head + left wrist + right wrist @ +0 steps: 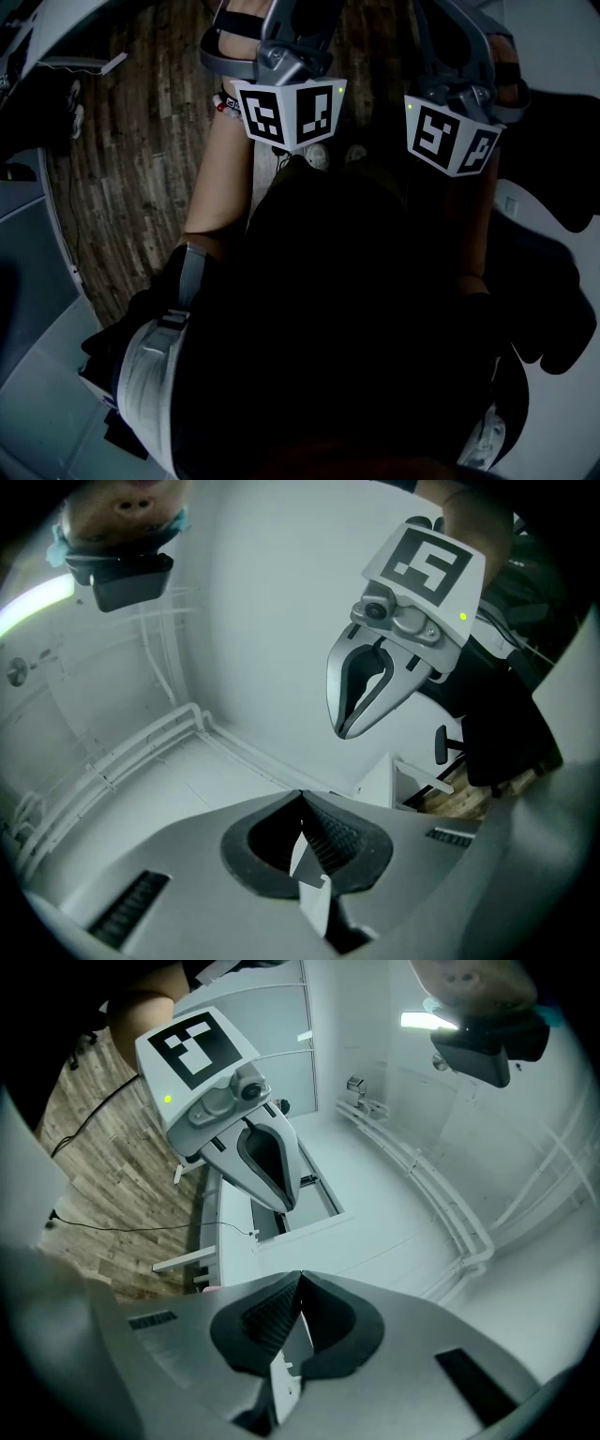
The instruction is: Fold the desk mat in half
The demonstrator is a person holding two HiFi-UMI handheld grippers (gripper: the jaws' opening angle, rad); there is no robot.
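Above the wooden floor (141,159), both tools held out level, side by side.

- My left gripper (302,803): jaws closed tip to tip, nothing between the pads.
- My right gripper (300,1283): the same, closed and empty.
- Desk mat: not found in any view. Nothing on the floor that I can call a mat.

Handling, judged from the task alone: I expect a thin, light, limp sheet, likely to sag and drag once lifted, perhaps grippy on its underside. Best hold would be two neighbouring corners of one short edge, one per gripper, pinched well in from the rim, so the edge carries over flat onto the far edge.

Hard to make out:
- Head view is very dim. My dark clothing (347,319) blocks most of the floor below; only my shoes (319,155) peep out past it.
- What may be a white table (281,1222) stands on the floor beyond the left gripper. Its top is seen edge-on, so I cannot tell whether the mat lies there.
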